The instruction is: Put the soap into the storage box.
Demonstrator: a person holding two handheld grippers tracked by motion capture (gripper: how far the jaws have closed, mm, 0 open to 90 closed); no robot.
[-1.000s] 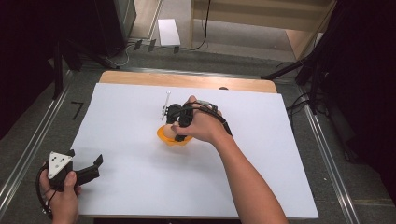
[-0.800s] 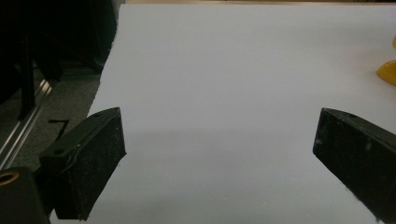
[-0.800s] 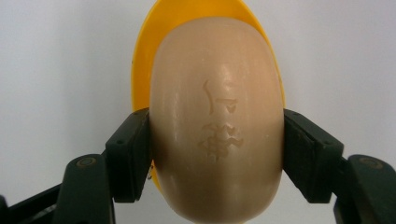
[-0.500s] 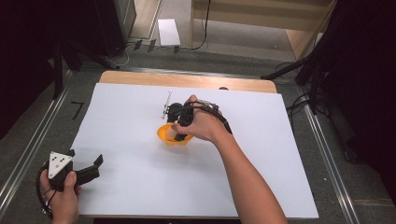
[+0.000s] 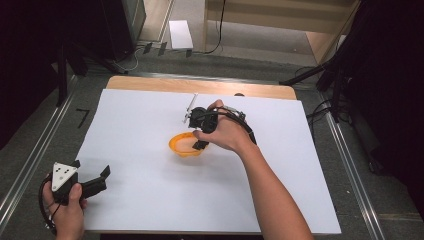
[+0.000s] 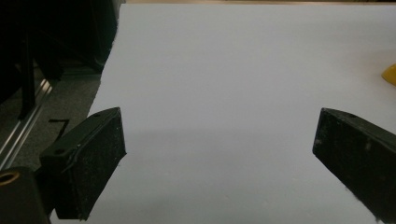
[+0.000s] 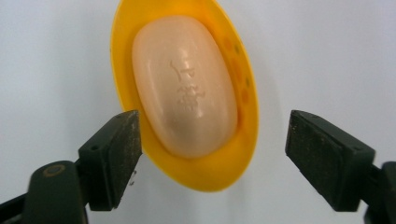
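Soap dish (image 5: 186, 145), oval and yellow, sits near the middle of the white counter (image 5: 150, 200), holding a pale bar of soap (image 7: 184, 86) with raised characters on top. Right claw (image 7: 212, 158) hangs directly above the dish, jaws spread wide on either side of it, touching nothing. Left claw (image 6: 219, 158) is held low at the counter's near left corner, jaws released and empty.
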